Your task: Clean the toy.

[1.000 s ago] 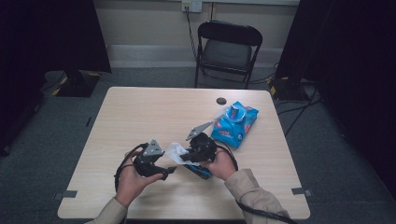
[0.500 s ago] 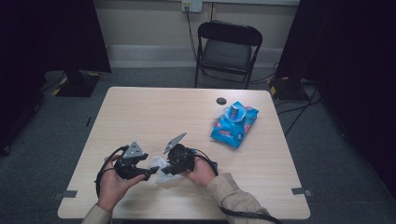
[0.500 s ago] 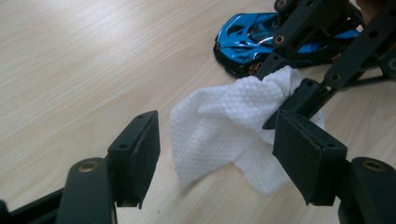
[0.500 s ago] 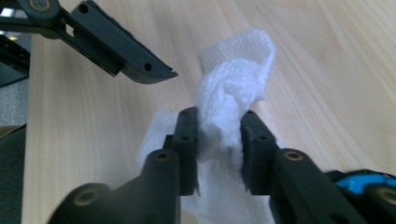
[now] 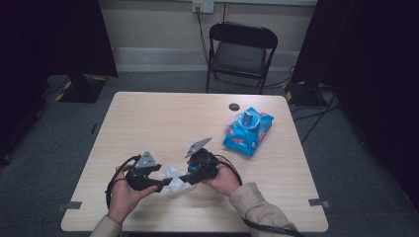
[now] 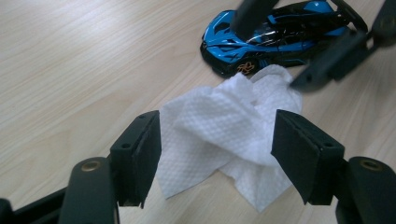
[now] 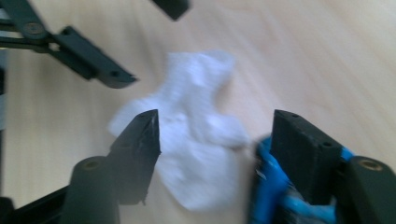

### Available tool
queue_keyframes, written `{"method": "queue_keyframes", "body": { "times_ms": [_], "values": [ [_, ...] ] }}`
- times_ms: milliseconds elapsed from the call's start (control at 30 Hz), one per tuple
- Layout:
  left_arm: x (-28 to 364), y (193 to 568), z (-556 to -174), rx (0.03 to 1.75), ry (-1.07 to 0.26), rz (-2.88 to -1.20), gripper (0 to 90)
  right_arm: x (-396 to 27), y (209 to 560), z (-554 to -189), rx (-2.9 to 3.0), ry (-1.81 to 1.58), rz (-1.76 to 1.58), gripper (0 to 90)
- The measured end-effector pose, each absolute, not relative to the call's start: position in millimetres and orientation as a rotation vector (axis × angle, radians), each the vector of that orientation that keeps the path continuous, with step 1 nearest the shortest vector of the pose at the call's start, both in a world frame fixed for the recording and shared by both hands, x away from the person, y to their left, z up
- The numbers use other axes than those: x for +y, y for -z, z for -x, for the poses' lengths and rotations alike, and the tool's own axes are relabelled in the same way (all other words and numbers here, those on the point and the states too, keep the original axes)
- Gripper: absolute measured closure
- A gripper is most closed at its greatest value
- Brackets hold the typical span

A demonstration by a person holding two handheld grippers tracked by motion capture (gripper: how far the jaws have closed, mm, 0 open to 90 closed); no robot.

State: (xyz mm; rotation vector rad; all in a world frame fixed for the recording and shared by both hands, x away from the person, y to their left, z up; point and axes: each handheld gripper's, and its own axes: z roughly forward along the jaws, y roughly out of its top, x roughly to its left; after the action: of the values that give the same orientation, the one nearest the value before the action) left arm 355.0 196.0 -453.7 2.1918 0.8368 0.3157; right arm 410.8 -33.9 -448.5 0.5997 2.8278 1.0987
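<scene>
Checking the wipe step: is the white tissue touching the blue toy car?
Touching. In the left gripper view the white tissue has its far crumpled edge lying against the blue toy car at its nose, no table showing between.

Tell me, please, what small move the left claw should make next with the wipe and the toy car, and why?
Probably close the left claw on the wipe. Its jaws stand open on either side of the crumpled wipe, which lies loose on the table against the blue toy car. The right claw has just been opening and grips nothing.
</scene>
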Motion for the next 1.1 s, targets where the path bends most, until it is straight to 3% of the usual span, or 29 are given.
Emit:
{"method": "queue_keyframes", "body": {
  "times_ms": [233,567,1100],
  "values": [
    [178,458,-358,0.804,-0.281,-2.204,30.3,-68,453,-416,2.771,-1.049,-0.745,21.5],
    [167,464,-364,0.783,-0.267,-2.230,29.4,-88,465,-415,2.753,-0.999,-0.805,19.2],
    [163,471,-368,0.787,-0.231,-2.241,29.9,-62,469,-434,2.764,-0.963,-0.828,17.2]
  ]
}}
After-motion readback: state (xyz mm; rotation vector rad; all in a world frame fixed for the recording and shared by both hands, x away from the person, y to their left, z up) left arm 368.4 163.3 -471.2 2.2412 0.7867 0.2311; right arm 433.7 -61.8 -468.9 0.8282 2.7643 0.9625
